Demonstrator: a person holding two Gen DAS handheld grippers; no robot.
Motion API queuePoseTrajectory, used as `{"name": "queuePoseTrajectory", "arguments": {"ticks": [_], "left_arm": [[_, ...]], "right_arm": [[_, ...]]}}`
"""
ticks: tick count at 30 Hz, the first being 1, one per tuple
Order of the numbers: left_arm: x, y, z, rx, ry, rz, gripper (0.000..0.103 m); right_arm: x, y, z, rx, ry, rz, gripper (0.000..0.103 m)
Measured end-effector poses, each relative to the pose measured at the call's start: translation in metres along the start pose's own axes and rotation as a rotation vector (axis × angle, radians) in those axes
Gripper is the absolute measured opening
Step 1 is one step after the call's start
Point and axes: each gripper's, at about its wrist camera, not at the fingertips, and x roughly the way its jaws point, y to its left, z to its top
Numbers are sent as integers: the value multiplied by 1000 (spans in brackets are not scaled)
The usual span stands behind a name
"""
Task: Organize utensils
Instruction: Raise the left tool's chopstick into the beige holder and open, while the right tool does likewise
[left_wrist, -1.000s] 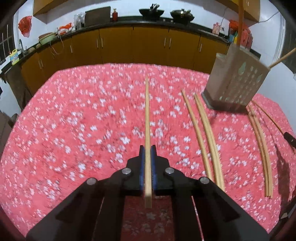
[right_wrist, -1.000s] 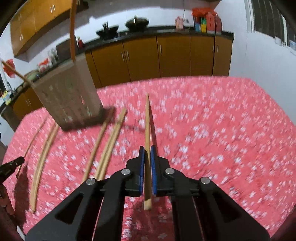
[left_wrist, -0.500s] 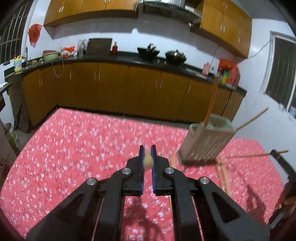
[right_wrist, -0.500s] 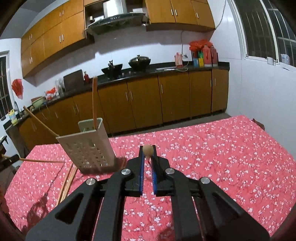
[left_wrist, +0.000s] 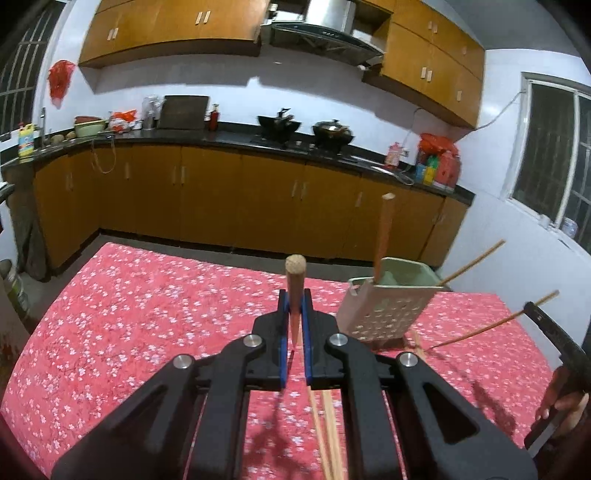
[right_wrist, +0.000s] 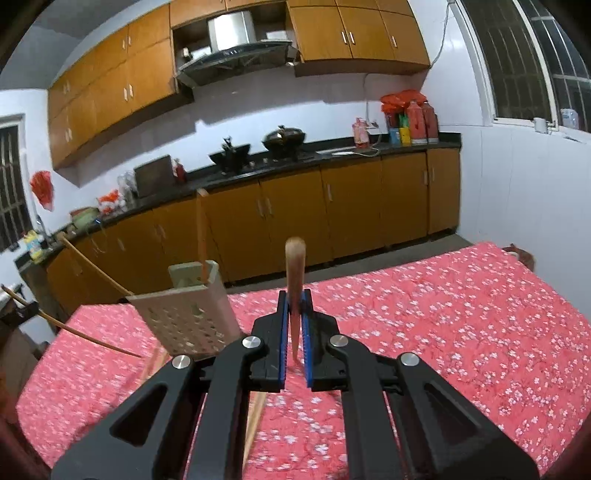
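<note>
1. Your left tongs (left_wrist: 294, 314) are clamping a chopstick (left_wrist: 294, 280) between the blue pads; the stick is pointing straight ahead and slightly up, its blunt end toward the kitchen cabinets (left_wrist: 229, 192).
2. Your right tongs (right_wrist: 294, 314) are clamping a second chopstick (right_wrist: 294, 266) the same way, with its rounded end rising above the fingertips.
3. You are holding both pairs of tongs above the counter (left_wrist: 129, 314), which is wearing a red cloth with small white flowers.
4. The perforated holder (left_wrist: 384, 310) is standing on the counter to the right of your left tongs and leaning to one side; in the right wrist view the holder (right_wrist: 184, 317) is sitting to the left of your right tongs.
5. One reddish stick (left_wrist: 384, 229) is standing upright in the holder, and a thinner stick (left_wrist: 472, 262) is poking out of it at a slant toward the wall.
6. In the left wrist view your right tongs are showing at the far right edge, carrying a thin stick (left_wrist: 495, 328) whose end is pointing down near the holder's base.
7. Loose chopsticks (left_wrist: 327, 435) are lying flat on the cloth just under your left tongs, in front of the holder, and more loose sticks (right_wrist: 255, 421) are showing beneath your right tongs.
8. Two dark woks (right_wrist: 258, 147) are sitting on the stove against the back wall, well apart from the counter.
</note>
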Motion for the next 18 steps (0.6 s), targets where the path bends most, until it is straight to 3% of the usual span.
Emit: {"name": "queuePoseTrajectory", "arguments": {"ticks": [5,10,18], "left_arm": [[-18,-25,15,49,-33,-86,8],[-31,-49,29,77,-57,-165,8],[-37,-78,57,111,-140,-184,8]], "right_arm": [[-22,14,26,14,-31,141,7],[-37,32,49,11,-113,220,7],[-33,56,82,20,-289,207,7]]}}
